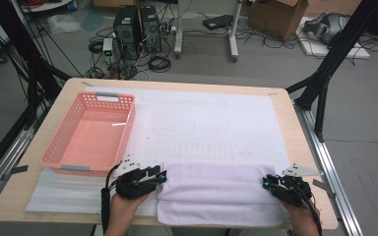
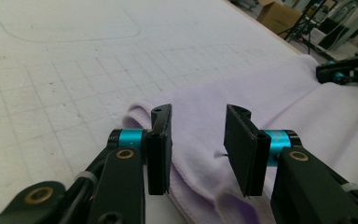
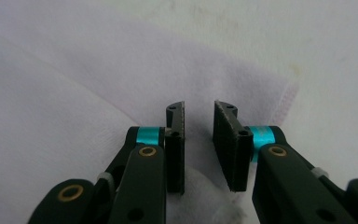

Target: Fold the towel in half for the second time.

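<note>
— Left gripper [image 2: 198, 140]?
— Unclenched; jaws parted over the towel's [image 1: 216, 191] left edge, nothing pinched, fold lying between them.
— Right gripper [image 3: 199, 140]?
— Also loose; narrow gap above the towel's right corner, pads off the cloth.
— Towel?
— Folded, lilac, at six o'clock on the white mat [image 1: 216, 123].
— Beyond?
— Pink basket [image 1: 91, 135] at ten o'clock, well apart.

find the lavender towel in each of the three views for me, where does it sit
High view: the lavender towel lies folded at the near table edge, between the left tongs and right tongs.
Left gripper view: the towel runs from bottom centre to the right, under the open jaws.
Right gripper view: the towel spreads across the left and centre, its stitched edge at right.
Shared landmark: the white mat under the towel.
</note>
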### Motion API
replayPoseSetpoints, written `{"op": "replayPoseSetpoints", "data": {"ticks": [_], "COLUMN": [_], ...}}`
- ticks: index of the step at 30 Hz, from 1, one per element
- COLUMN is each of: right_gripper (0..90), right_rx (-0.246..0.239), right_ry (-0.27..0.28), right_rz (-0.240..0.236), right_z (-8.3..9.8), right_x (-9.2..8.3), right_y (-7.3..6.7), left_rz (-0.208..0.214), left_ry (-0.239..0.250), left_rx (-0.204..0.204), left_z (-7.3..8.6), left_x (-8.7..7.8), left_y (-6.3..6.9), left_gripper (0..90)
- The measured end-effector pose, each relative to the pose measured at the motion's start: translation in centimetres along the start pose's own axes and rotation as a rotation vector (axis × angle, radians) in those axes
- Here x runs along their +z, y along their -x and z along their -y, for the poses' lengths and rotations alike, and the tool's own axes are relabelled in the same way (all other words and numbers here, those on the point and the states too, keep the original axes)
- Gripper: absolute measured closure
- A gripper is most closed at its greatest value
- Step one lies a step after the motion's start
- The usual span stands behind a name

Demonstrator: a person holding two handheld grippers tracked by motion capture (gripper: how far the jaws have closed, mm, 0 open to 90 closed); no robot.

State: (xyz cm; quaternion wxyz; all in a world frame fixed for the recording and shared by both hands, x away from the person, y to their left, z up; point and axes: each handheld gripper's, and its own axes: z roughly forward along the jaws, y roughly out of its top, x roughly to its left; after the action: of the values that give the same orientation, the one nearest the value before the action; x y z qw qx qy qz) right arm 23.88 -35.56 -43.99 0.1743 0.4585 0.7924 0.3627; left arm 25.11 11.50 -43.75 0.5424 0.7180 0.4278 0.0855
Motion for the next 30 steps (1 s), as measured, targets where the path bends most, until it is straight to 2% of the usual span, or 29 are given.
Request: {"op": "replayPoseSetpoints", "data": {"ticks": [2, 4, 5, 8, 9, 11, 13, 14, 15, 19, 21, 23, 25, 26, 27, 28, 30], "right_gripper": [74.9, 74.4, 72.3, 62.6, 58.1, 52.3, 48.8, 48.1, 47.6, 45.5, 44.3, 44.9, 49.1, 57.6, 73.5, 75.6, 78.8], "right_rx": [0.020, 0.012, 0.002, 0.013, 0.020, 0.036, 0.045, 0.048, 0.049, 0.017, 0.039, 0.048, 0.049, 0.060, 0.070, 0.090, 0.074], "right_ry": [-0.002, -0.020, -0.018, 0.057, 0.083, 0.107, 0.095, 0.087, 0.071, 0.016, 0.002, 0.006, 0.010, 0.008, 0.005, 0.000, 0.007], "right_rz": [-0.025, -0.029, -0.023, -0.041, -0.027, -0.008, 0.004, 0.005, -0.001, -0.004, -0.031, -0.053, -0.062, -0.070, -0.105, -0.142, -0.138], "right_z": [0.2, 0.1, -0.2, -0.8, -1.0, -1.4, -1.6, -1.7, -1.7, -2.0, -1.9, -1.8, -1.6, -1.6, -1.6, -1.6, -1.6], "right_x": [-0.3, -0.7, -0.8, -1.2, -1.2, -0.9, -0.3, 0.1, 0.5, 2.1, 2.6, 2.6, 2.5, 2.4, 2.3, 2.3, 2.2], "right_y": [0.5, 0.7, 0.8, 1.2, 1.4, 2.0, 2.6, 2.9, 3.1, 3.5, 3.9, 4.3, 4.5, 4.5, 4.7, 4.7, 4.6], "left_rz": [0.010, 0.012, -0.002, -0.031, -0.049, -0.059, -0.059, -0.059, -0.059, -0.047, -0.042, -0.046, -0.016, -0.015, -0.018, -0.022, -0.031], "left_ry": [-0.013, -0.030, -0.039, -0.058, -0.075, -0.094, -0.129, -0.129, -0.159, -0.171, -0.174, -0.179, -0.193, -0.192, -0.186, -0.179, -0.144], "left_rx": [-0.002, 0.005, 0.010, 0.024, 0.037, 0.040, 0.038, 0.038, 0.030, 0.031, 0.028, 0.022, -0.001, -0.003, -0.003, -0.007, -0.004], "left_z": [-0.4, -0.8, -0.9, -1.3, -1.4, -1.3, -1.2, -1.2, -1.1, -1.2, -1.1, -1.1, -1.1, -1.1, -1.1, -1.2, -1.5], "left_x": [0.8, 1.6, 2.0, 3.2, 3.5, 4.0, 4.4, 4.4, 4.7, 4.8, 4.8, 4.8, 4.8, 4.8, 4.7, 4.7, 4.4], "left_y": [-0.4, -0.8, -1.0, -1.5, -1.7, -1.9, -2.1, -2.1, -2.2, -2.2, -2.2, -2.2, -2.4, -2.4, -2.4, -2.4, -2.4], "left_gripper": [63.0, 61.8, 59.2, 52.5, 50.0, 46.7, 45.1, 44.0, 43.8, 44.8, 50.5, 60.3, 73.2, 76.4, 78.3, 79.5, 80.4]}}
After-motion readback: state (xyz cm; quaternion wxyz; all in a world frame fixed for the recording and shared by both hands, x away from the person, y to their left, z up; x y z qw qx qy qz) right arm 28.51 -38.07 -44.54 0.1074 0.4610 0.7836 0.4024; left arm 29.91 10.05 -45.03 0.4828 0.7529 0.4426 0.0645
